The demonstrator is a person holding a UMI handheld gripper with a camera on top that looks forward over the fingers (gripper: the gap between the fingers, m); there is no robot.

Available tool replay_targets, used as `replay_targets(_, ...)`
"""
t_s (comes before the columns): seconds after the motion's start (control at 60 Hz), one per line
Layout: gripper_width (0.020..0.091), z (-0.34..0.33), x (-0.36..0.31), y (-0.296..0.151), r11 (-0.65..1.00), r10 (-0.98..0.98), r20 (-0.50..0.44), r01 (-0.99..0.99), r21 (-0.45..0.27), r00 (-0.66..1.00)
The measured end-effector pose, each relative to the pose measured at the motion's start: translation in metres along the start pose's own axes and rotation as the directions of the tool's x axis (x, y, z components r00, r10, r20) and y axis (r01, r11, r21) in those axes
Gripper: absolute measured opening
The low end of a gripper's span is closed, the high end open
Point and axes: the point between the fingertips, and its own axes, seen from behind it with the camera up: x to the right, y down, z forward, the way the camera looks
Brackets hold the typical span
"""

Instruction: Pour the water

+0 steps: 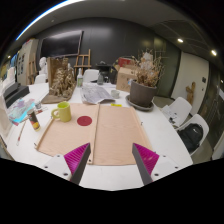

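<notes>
Pink-padded gripper (112, 163) hangs above the near edge of the white table (110, 176), jaws spread wide with nothing between them. Beyond the fingers lies a brown mat (108, 132), and at its far left corner sit a yellow-green mug (62, 112) and a small red disc (85, 120).

The gripper (111, 160) shows only its finger ends, the bodies cut off below. The small bottle (34, 119) beside the yellow-green mug (62, 112) is too small to read its label. The crumpled item (98, 93) beyond the brown mats (100, 132) is perhaps plastic wrap. The mug's contents are hidden.
</notes>
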Motion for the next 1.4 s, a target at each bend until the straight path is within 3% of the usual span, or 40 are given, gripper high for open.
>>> replay_targets(0.267, 0.0861, -0.003, -0.094, -0.002, 0.999, -0.034, 0.104, 0.034, 0.003, 0.994)
replay_targets(0.65, 0.0862, 0.014, -0.336, -0.023, 0.997, -0.057, 0.303, 0.036, 0.073, 0.951)
replay_targets(0.833, 0.0862, 0.069, -0.414, -0.046, 0.989, -0.061, 0.294, 0.018, 0.145, 0.954)
replay_targets(0.967, 0.0850, 0.116, -0.440, -0.054, 0.989, -0.007, 0.276, -0.034, 0.145, 0.961)
replay_targets(1.083, 0.0790, 0.154, -0.447, -0.059, 0.985, 0.028, 0.251, -0.069, 0.155, 0.968)
replay_targets(1.133, 0.0727, 0.162, -0.450, -0.058, 0.984, 0.038, 0.243, -0.079, 0.161, 0.969)
replay_targets(1.25, 0.0446, 0.172, -0.449, -0.066, 0.975, 0.047, 0.229, -0.094, 0.200, 0.972)
replay_targets(1.4, 0.0358, 0.173, -0.447, -0.066, 0.972, 0.033, 0.212, -0.081, 0.220, 0.977)
